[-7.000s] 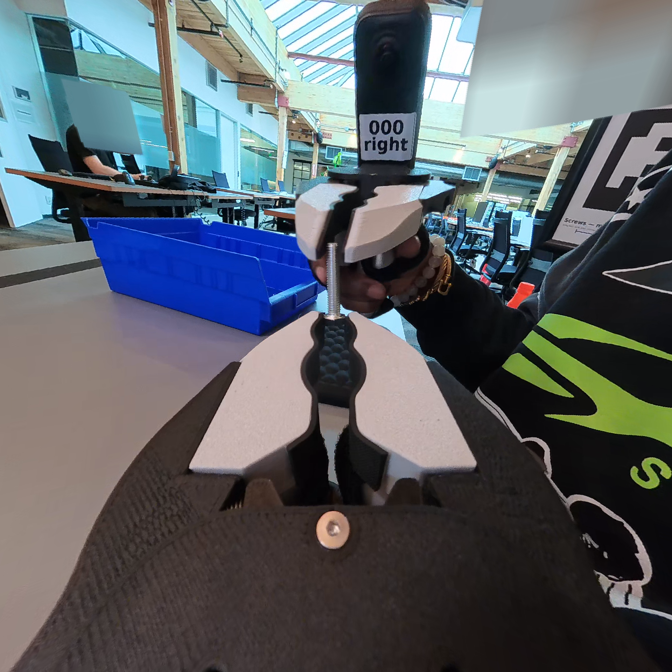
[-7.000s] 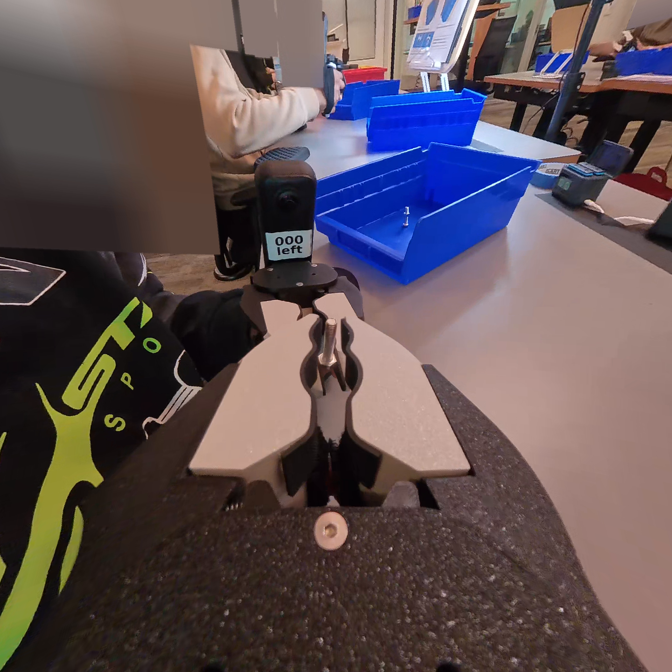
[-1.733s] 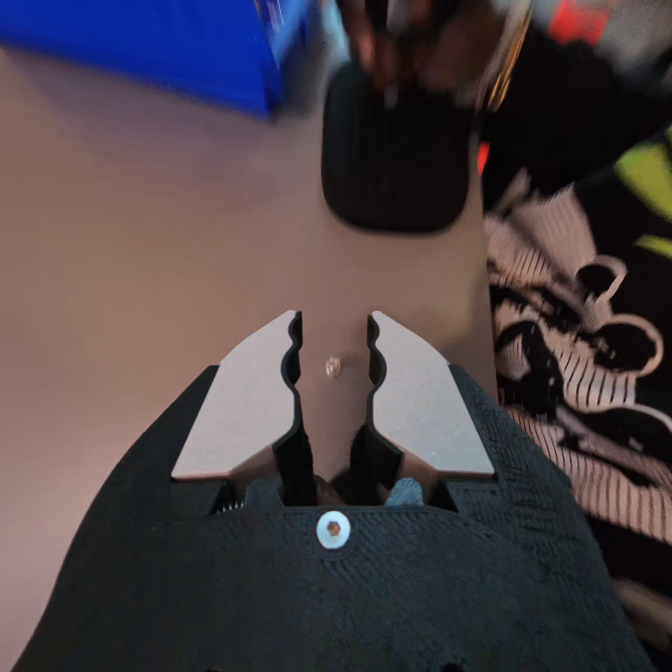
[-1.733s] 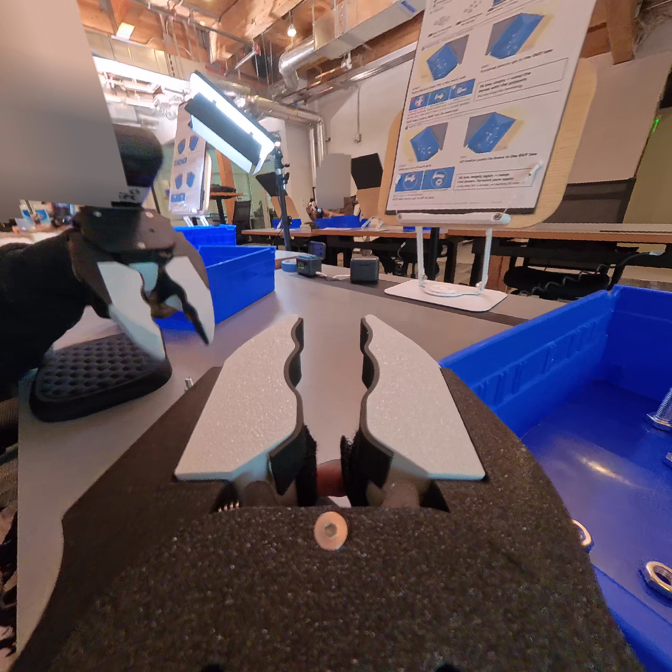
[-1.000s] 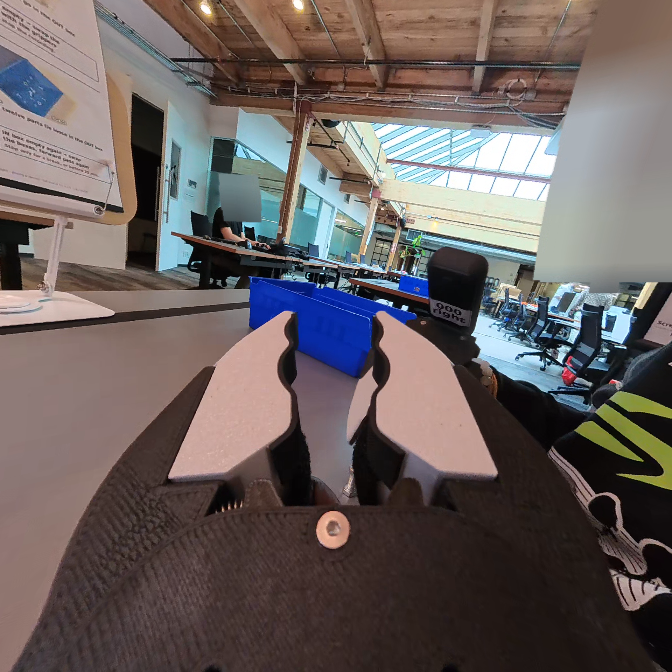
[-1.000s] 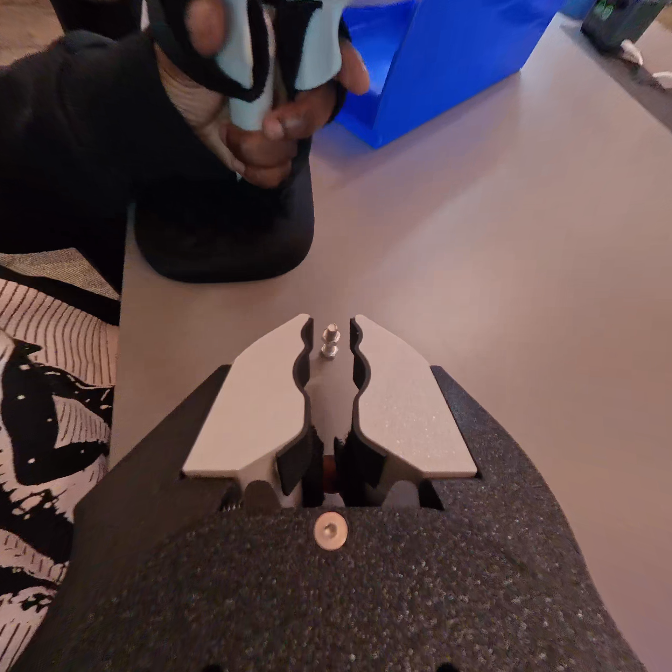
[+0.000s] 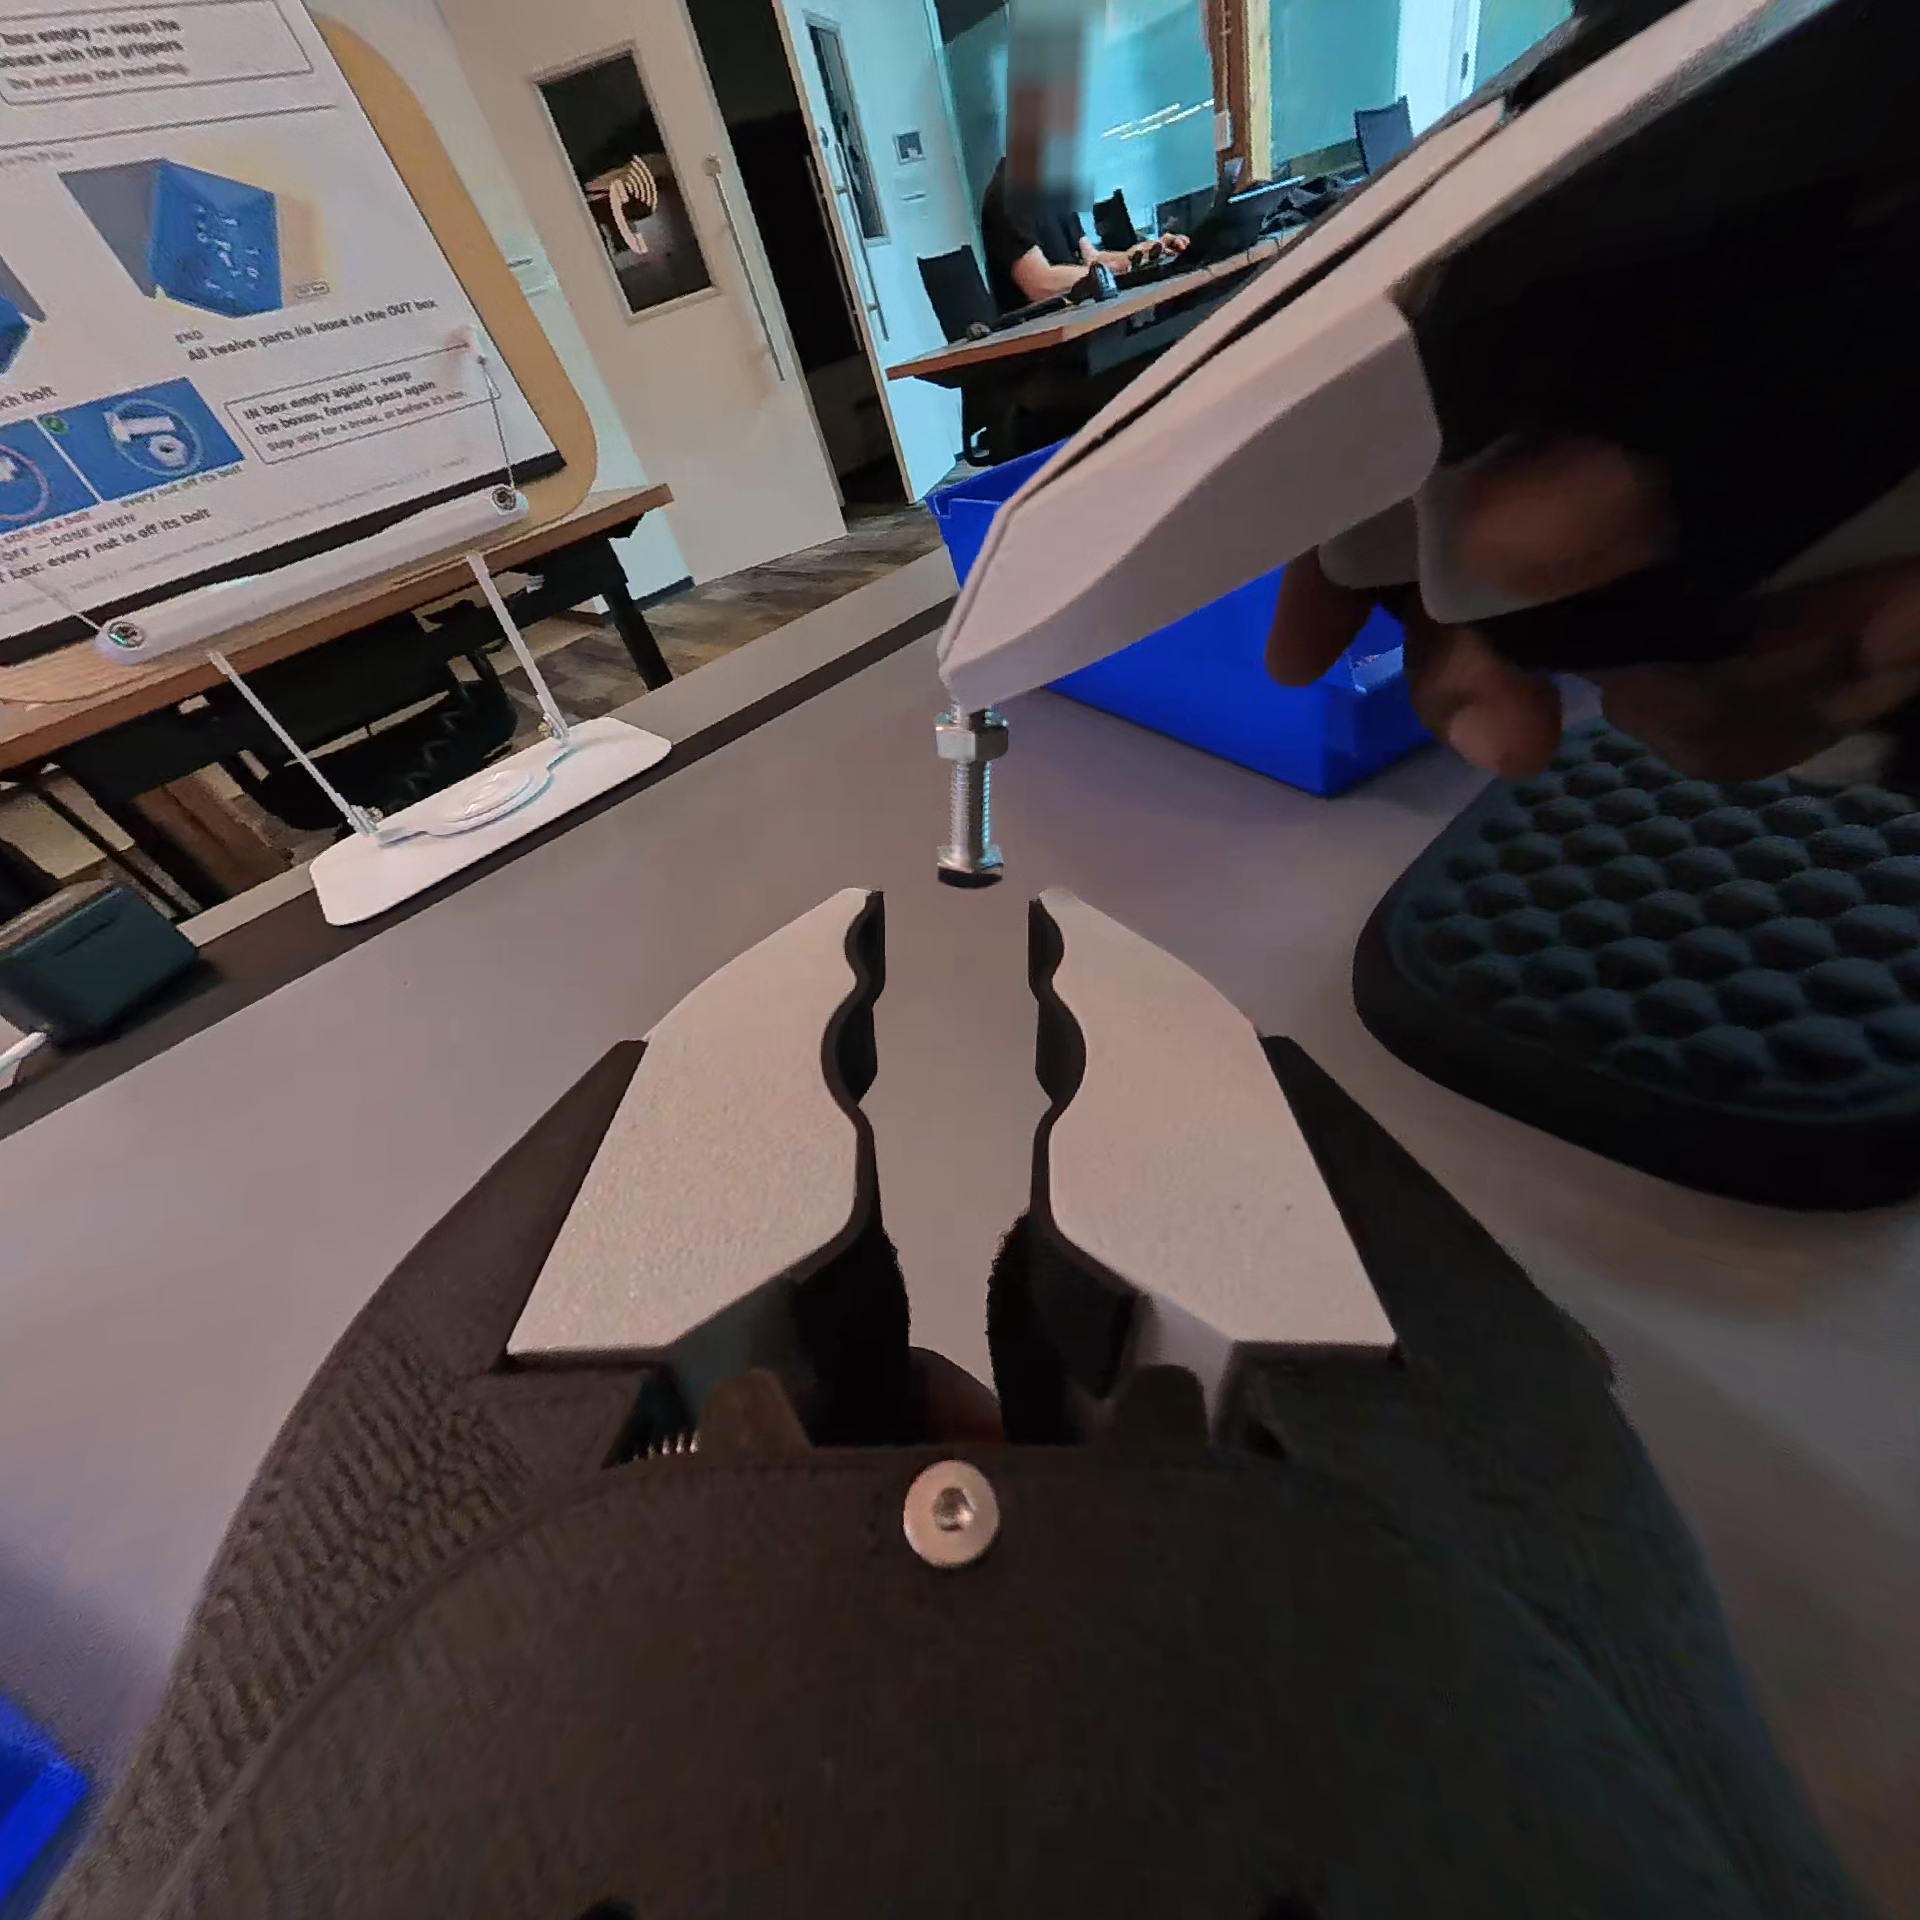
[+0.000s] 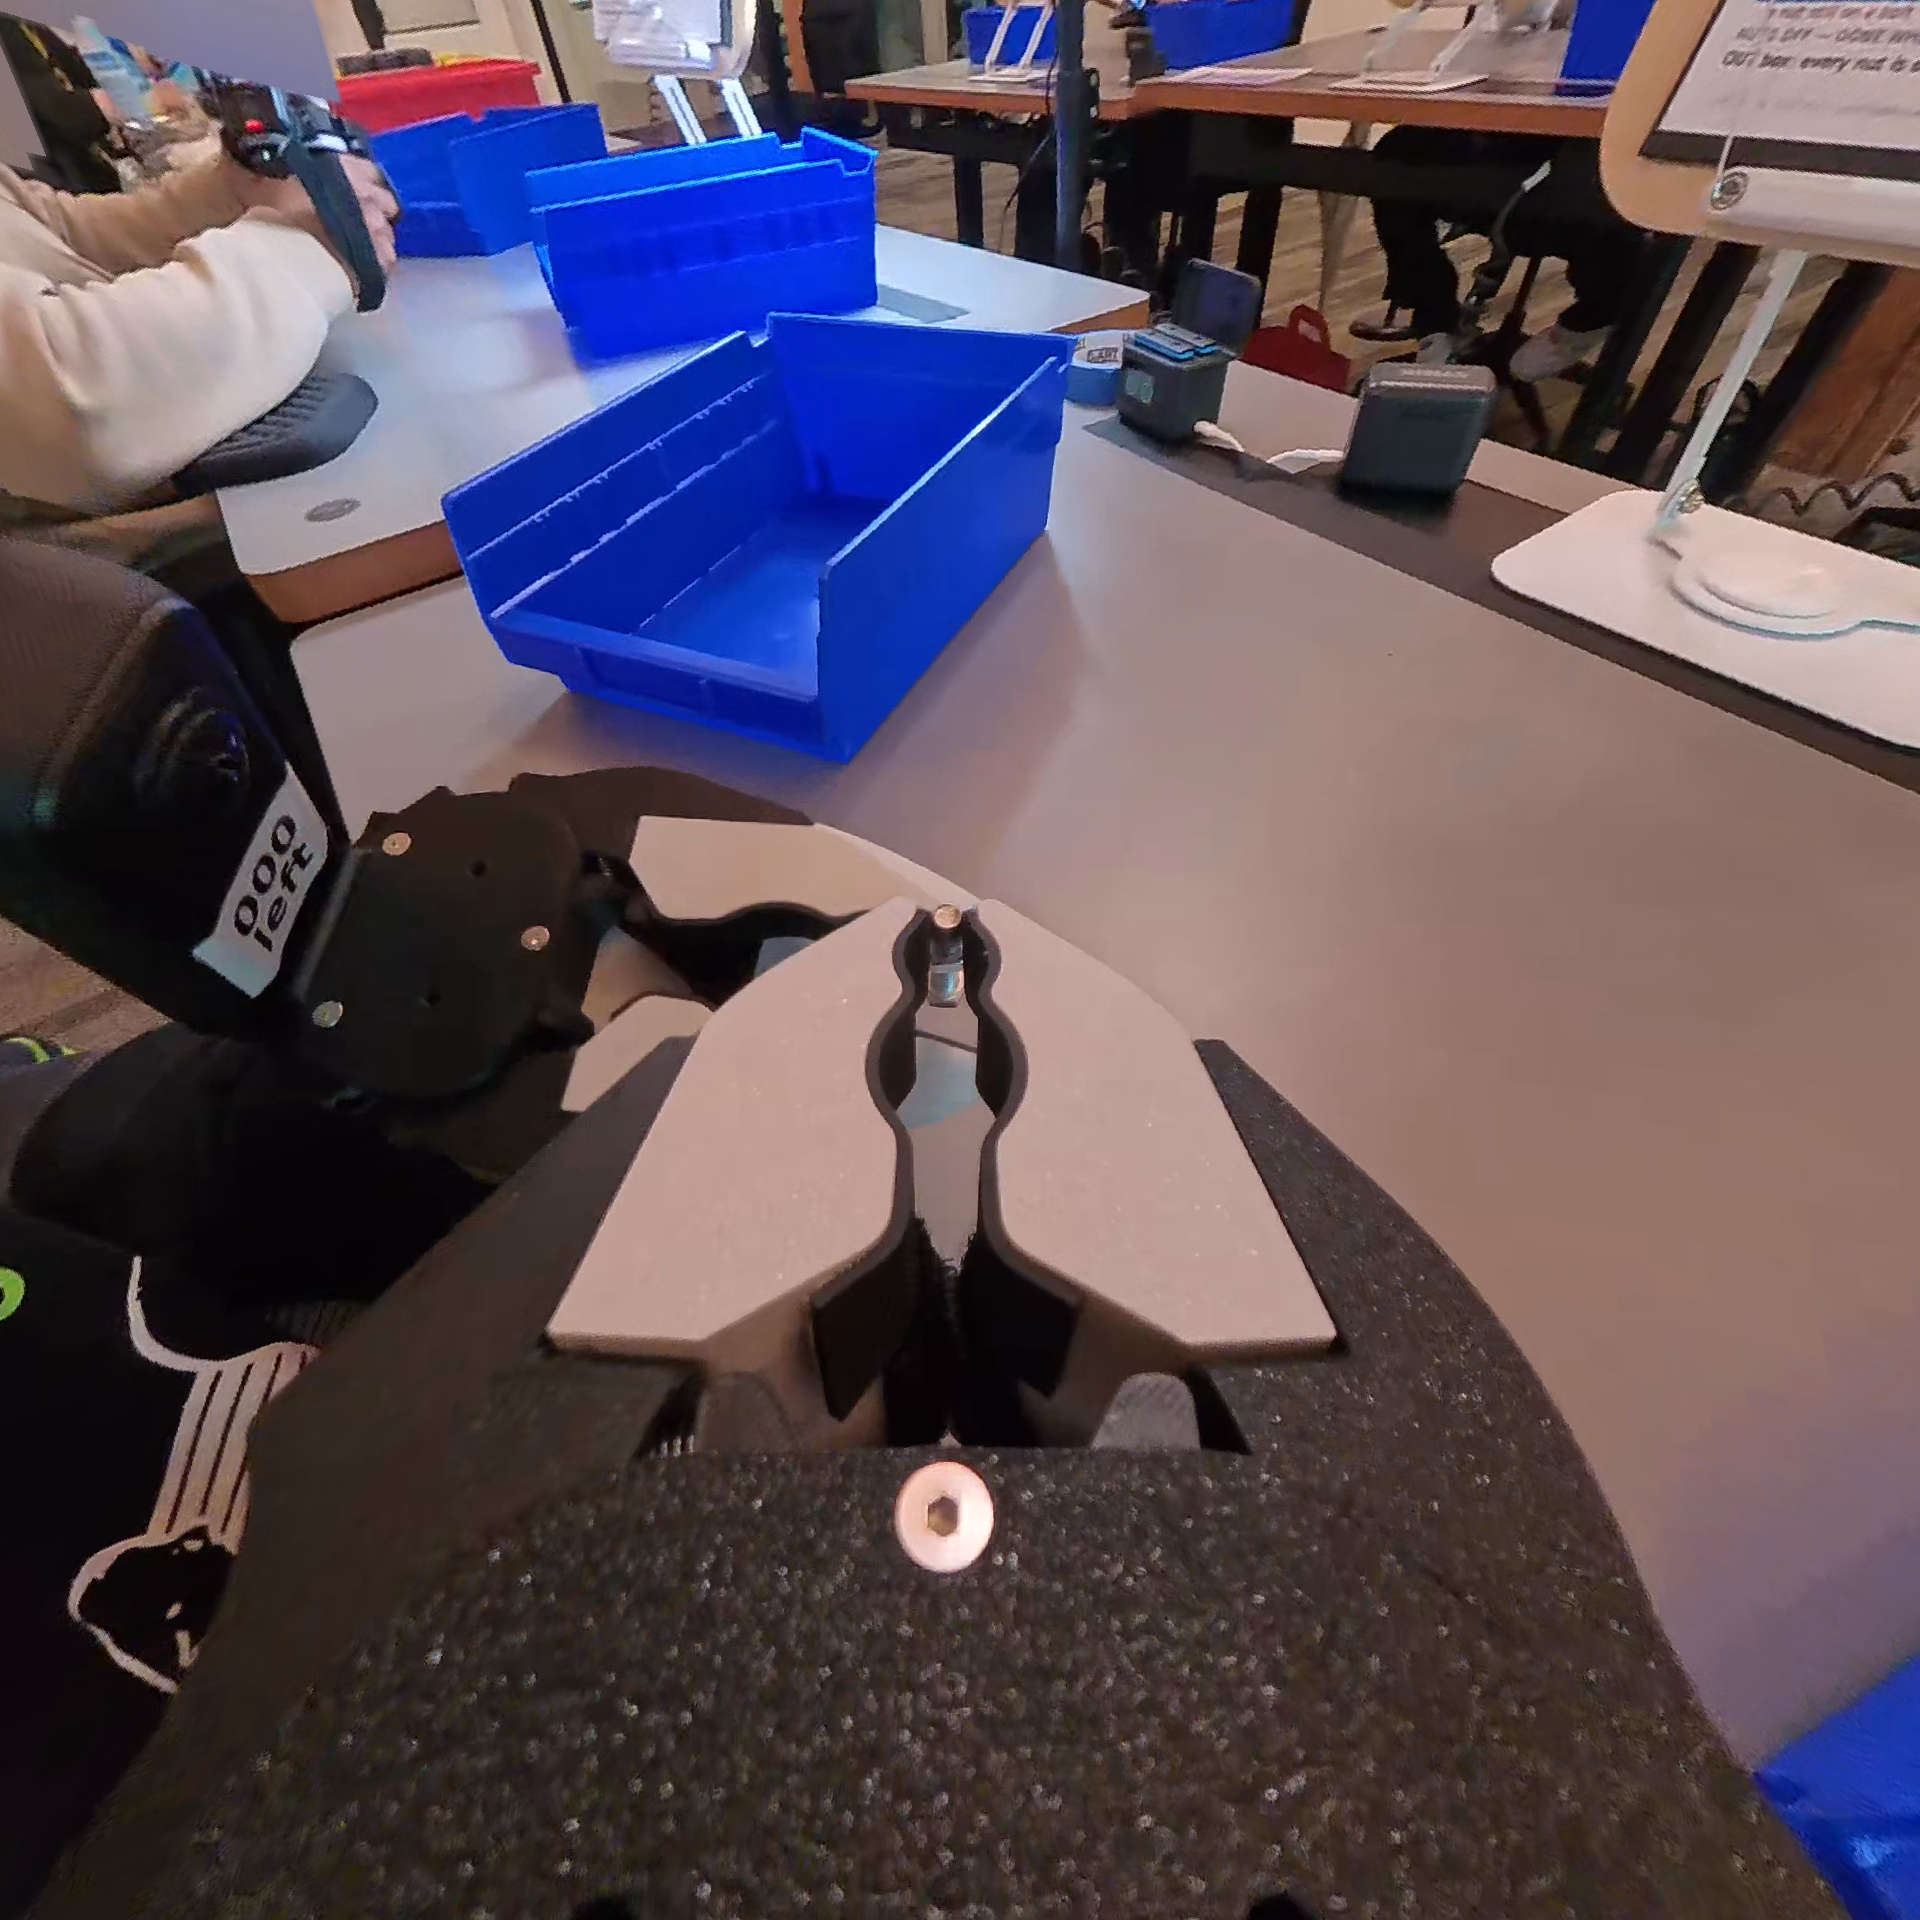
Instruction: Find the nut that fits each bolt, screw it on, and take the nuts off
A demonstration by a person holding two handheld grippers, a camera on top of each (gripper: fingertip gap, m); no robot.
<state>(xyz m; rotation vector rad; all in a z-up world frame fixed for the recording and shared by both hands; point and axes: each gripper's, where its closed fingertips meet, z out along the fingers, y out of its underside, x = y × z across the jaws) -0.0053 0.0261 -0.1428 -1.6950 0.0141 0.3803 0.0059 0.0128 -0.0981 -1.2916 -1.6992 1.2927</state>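
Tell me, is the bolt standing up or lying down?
Standing up. The bolt is upright, head on the table, its top pinched by the right hand-held gripper.

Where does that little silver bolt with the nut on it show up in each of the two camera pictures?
Left wrist view: the silver bolt with a nut hangs head-down just above centre, pinched at its top by the right gripper.
Right wrist view: its tip peeks between the closed fingertips, at centre.
Shared landmark: the blue plastic bin on the grey table.
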